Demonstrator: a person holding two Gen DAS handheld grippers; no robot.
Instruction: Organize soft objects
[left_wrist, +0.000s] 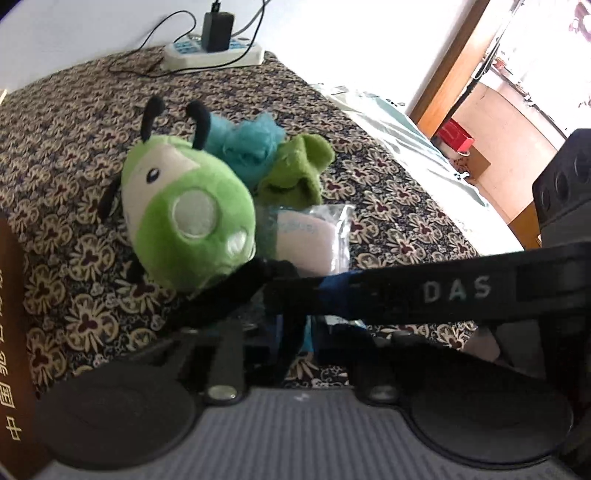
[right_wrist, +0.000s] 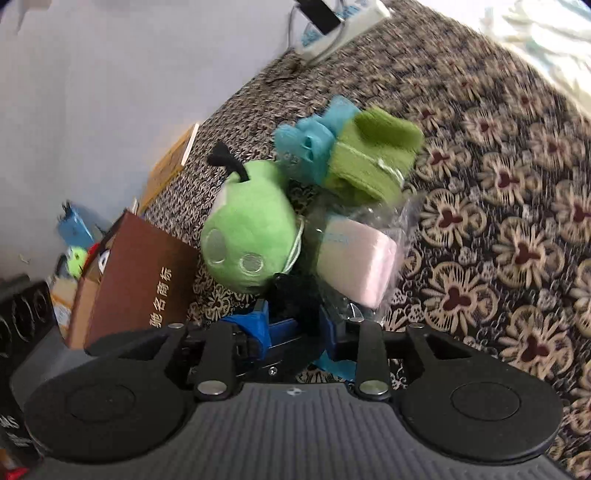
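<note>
Round fuzzy green plush (right_wrist: 251, 240); right gripper (right_wrist: 295, 314) fingers clamp its black fabric; left fingers together.

Your left fingers (left_wrist: 295, 314) are hidden behind the other gripper's black arm (left_wrist: 424, 291). At nine o'clock, the frame edge cuts the brown box (left_wrist: 13, 332). In the right view, motion blur smears the green cloth (right_wrist: 369, 158), and the box contents (right_wrist: 77, 254) stay unreadable.

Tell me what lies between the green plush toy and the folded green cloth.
A blue mesh puff sits between the green plush toy and the folded green cloth, touching both; the left wrist view shows it best.
</note>
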